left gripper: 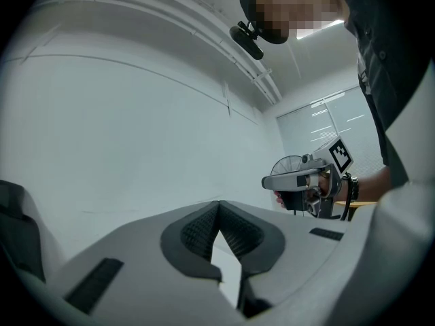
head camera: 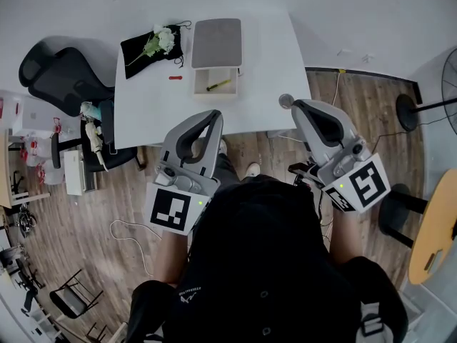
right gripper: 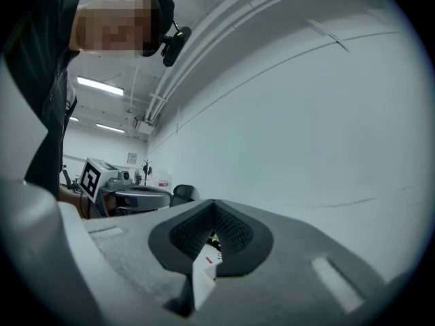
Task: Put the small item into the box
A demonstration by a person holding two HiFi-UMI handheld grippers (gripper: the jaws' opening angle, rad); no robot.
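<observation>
Small red item (head camera: 175, 77) lies on the white table (head camera: 275, 59), just left of the open box (head camera: 203, 77); both grippers are up on the near side, well apart from it; left gripper (left gripper: 219, 205) has its jaws pressed together, holding nothing; right gripper (right gripper: 213, 204) same deal.

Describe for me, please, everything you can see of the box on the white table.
The box is a shallow, pale rectangular tray, open on top, lying flat on the white table. A gray, rounded panel, apparently its lid, lies flat against its far side. Inside, a thin yellow item lies slantwise. Nothing else touches it.
</observation>
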